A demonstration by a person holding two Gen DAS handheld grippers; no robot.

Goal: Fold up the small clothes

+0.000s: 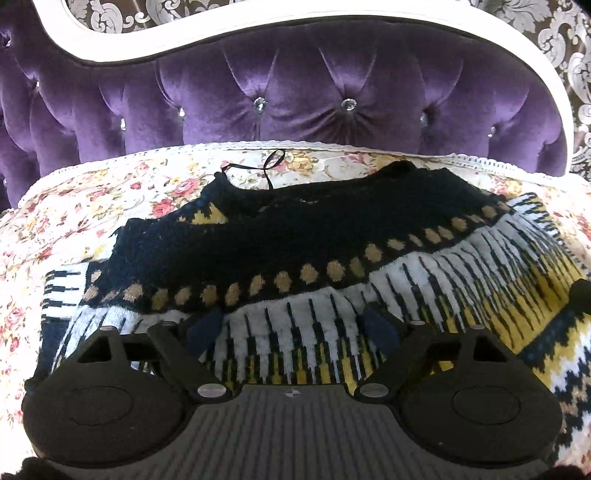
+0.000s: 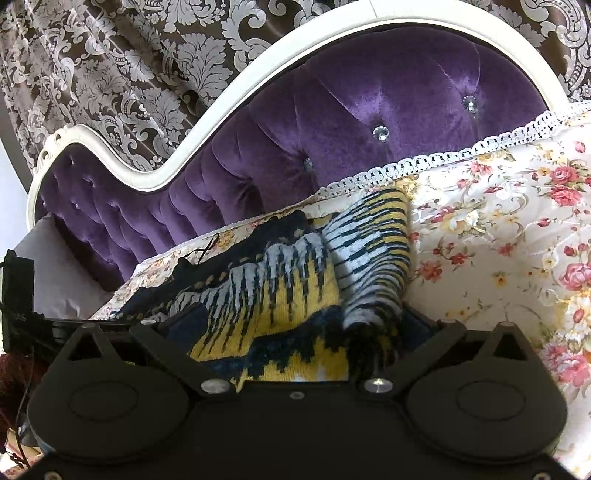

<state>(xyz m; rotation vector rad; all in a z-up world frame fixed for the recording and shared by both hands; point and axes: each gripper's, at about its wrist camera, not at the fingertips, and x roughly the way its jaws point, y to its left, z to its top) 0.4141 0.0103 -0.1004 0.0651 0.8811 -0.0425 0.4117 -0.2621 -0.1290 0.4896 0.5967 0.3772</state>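
Note:
A knitted sweater (image 1: 303,236) with a black yoke, tan dots and white, yellow and black stripes lies on a floral bedspread (image 1: 92,199). A thin black hanger loop (image 1: 271,166) sticks out at its collar. My left gripper (image 1: 291,325) is open, its blue fingertips (image 1: 203,326) resting on the striped part. In the right wrist view the sweater (image 2: 273,288) lies bunched between the wide-open fingers of my right gripper (image 2: 299,325), with a sleeve (image 2: 373,251) folded over on the right. The right fingertips are mostly hidden by the fabric.
A purple tufted velvet headboard (image 1: 295,96) with a white frame (image 1: 258,33) rises behind the bedspread. Damask curtain (image 2: 129,74) hangs behind it. Bare floral bedspread (image 2: 498,240) lies to the right of the sweater. The other gripper's edge (image 1: 581,291) shows at right.

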